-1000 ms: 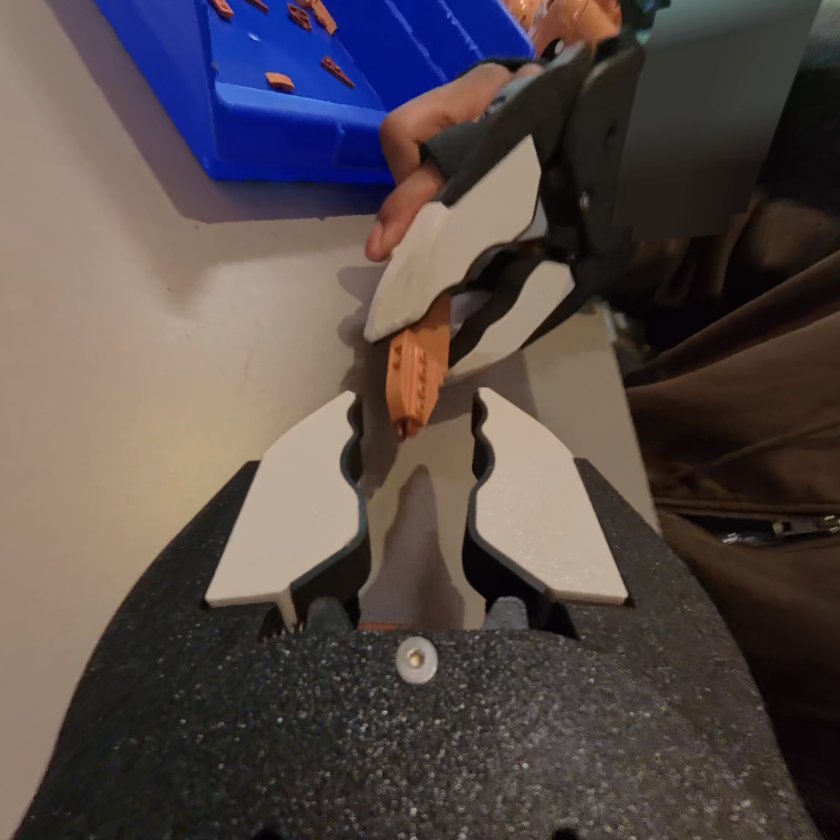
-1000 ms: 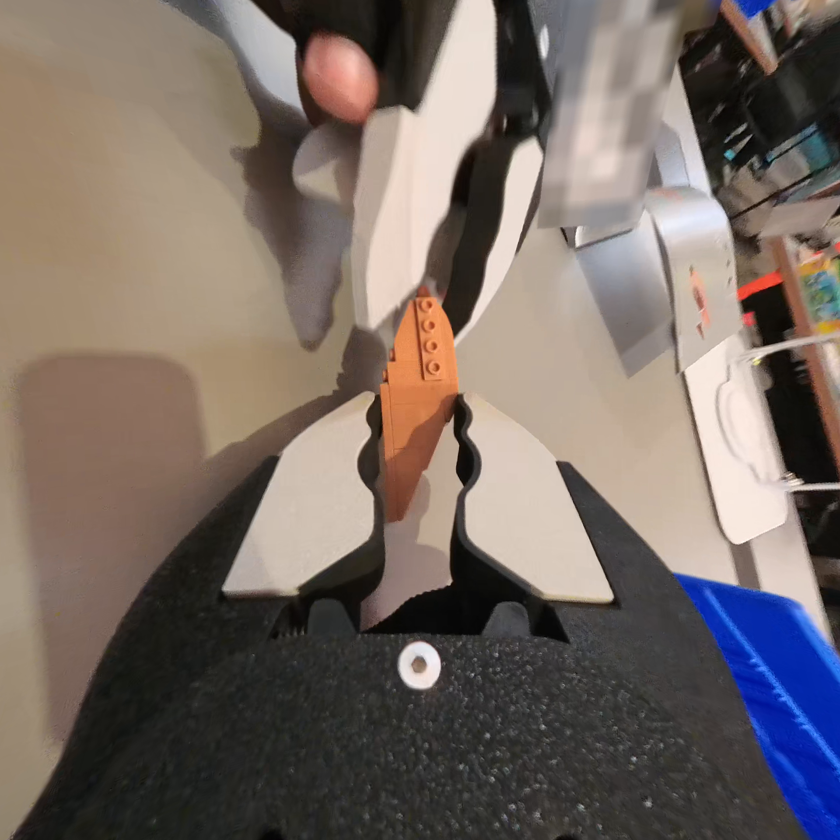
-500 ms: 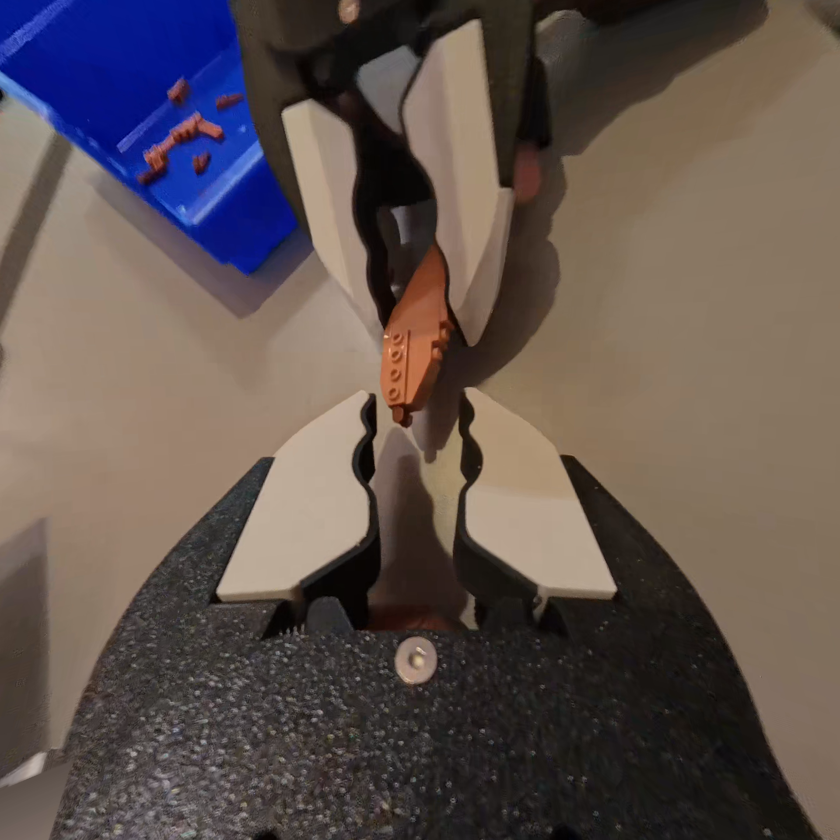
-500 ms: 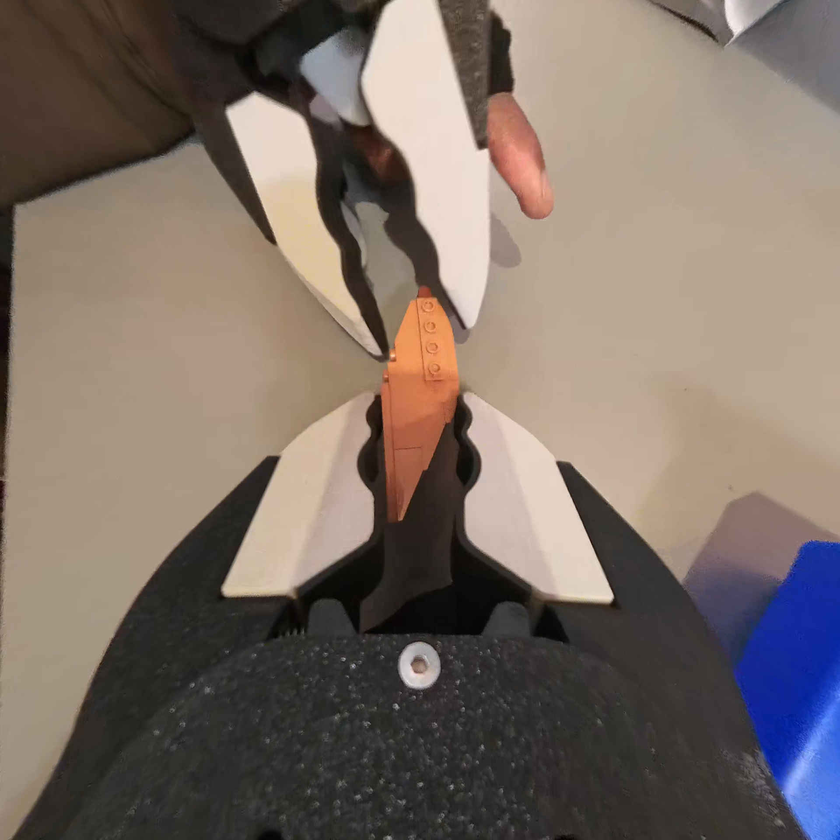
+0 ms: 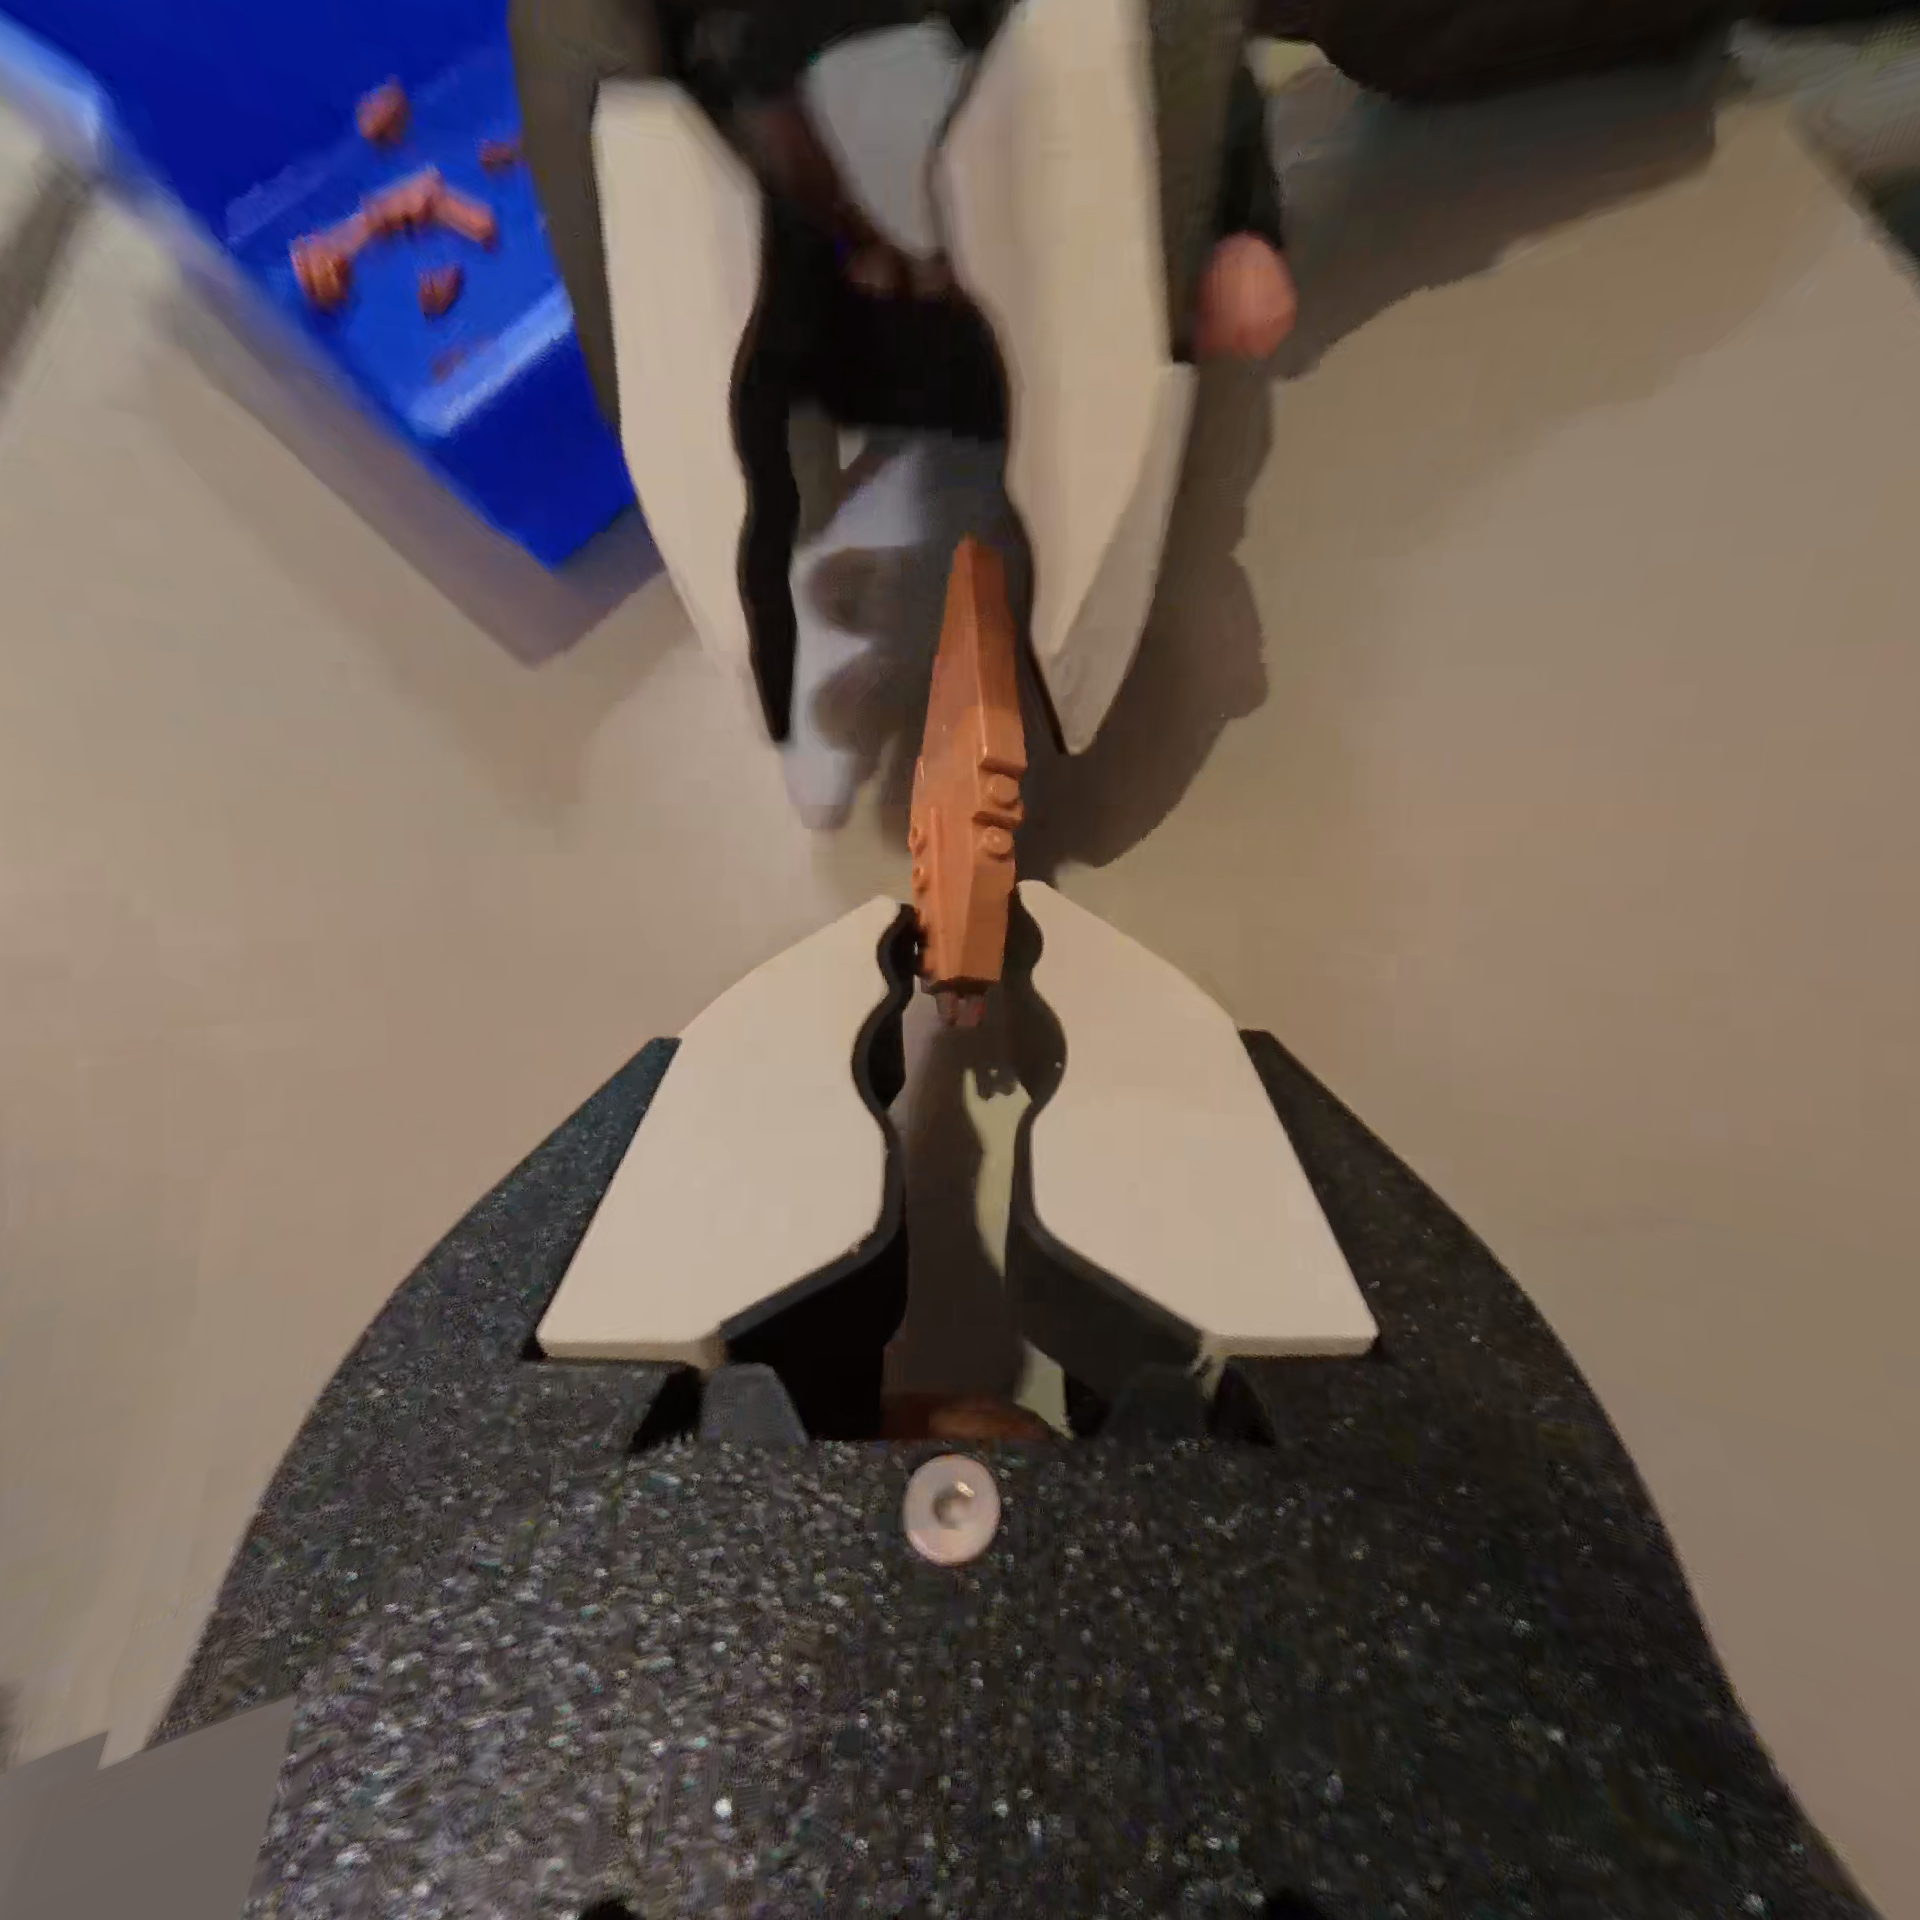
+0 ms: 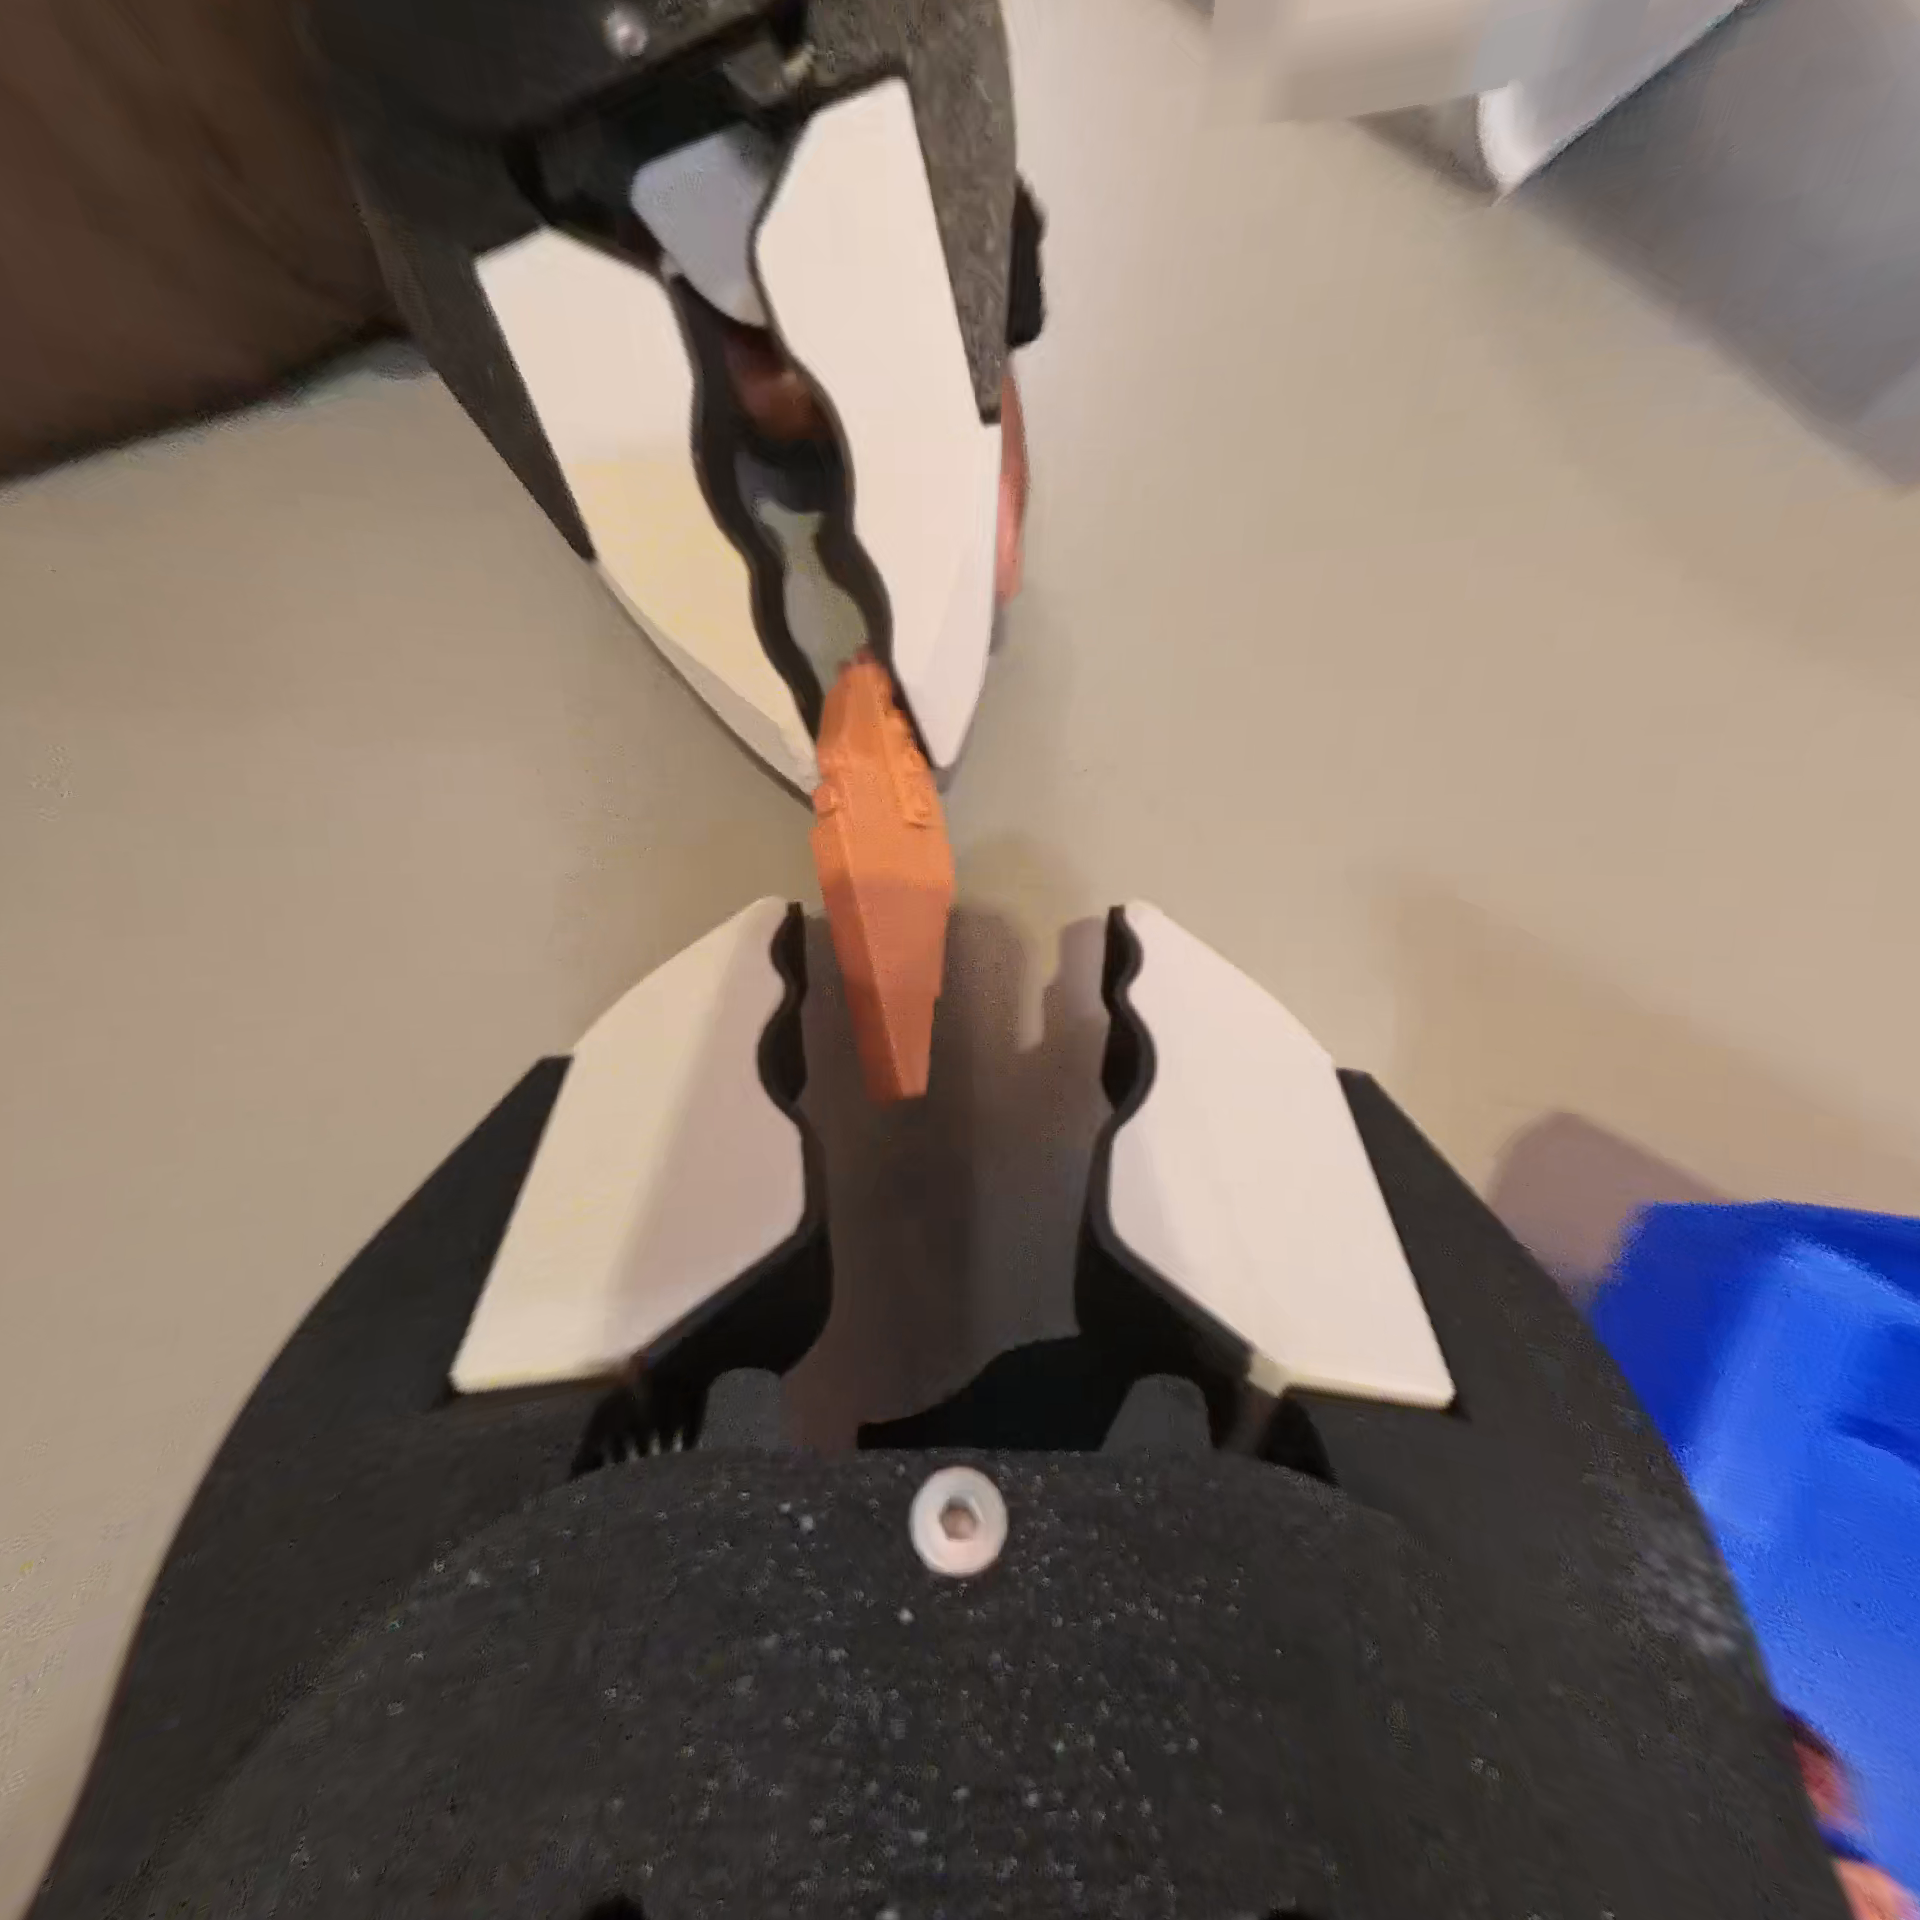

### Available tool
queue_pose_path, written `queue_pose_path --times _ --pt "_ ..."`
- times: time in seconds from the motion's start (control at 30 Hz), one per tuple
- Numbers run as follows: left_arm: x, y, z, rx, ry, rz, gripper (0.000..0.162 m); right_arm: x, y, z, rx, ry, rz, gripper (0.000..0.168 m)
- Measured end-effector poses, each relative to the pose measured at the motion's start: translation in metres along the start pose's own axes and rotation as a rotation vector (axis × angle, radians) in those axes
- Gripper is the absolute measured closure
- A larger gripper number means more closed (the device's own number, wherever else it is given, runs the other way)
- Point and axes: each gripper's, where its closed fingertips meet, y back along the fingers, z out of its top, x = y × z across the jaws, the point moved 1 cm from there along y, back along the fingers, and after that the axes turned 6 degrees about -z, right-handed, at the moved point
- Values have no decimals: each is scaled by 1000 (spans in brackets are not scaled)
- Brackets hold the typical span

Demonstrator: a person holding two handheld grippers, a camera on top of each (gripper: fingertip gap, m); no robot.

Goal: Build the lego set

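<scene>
Handover done since half second ago: right claw (image 6: 951,914) let go, now spread wide; left claw (image 5: 961,914) pinches brick (image 5: 966,831) at one end. Brick held over table (image 5: 312,935). Keep grip firm, back right claw straight out, avoid knocking brick.

Warm, soft indoor light falls from above, laying blurred grey shadows on the beige table (image 5: 312,935) under the orange brick (image 5: 966,831), while motion blur smears the far blue bin (image 5: 416,260) and both wide-angle views bend and soften toward their edges.
</scene>
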Motion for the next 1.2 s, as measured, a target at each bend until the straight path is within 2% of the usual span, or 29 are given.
queue_pose_path --times 0.1,0.2,0.3,0.4,0.57,0.97,1.07,1.2 --pt "4 7 -1 -49 304 -81 146 -8 13 14 -75 187 -159 109" --pt "6 12 1 -135 562 -178 146 -10 16 19 -74 361 -277 110" --pt "2 14 3 -176 700 -267 145 -8 7 18 -44 530 -357 114" --pt "0 13 0 -158 737 -284 145 -6 -6 10 12 608 -373 126" --pt "7 10 -6 -128 760 -225 145 -8 -15 2 36 542 -335 143" --pt "12 16 -9 -111 615 -108 125 -16 -15 -3 7 471 -369 135" --pt "21 25 -5 -192 589 -15 121 -17 -11 -4 -35 425 -379 135" --pt "38 48 0 -389 691 85 121 -19 -7 -6 -73 303 -361 136"
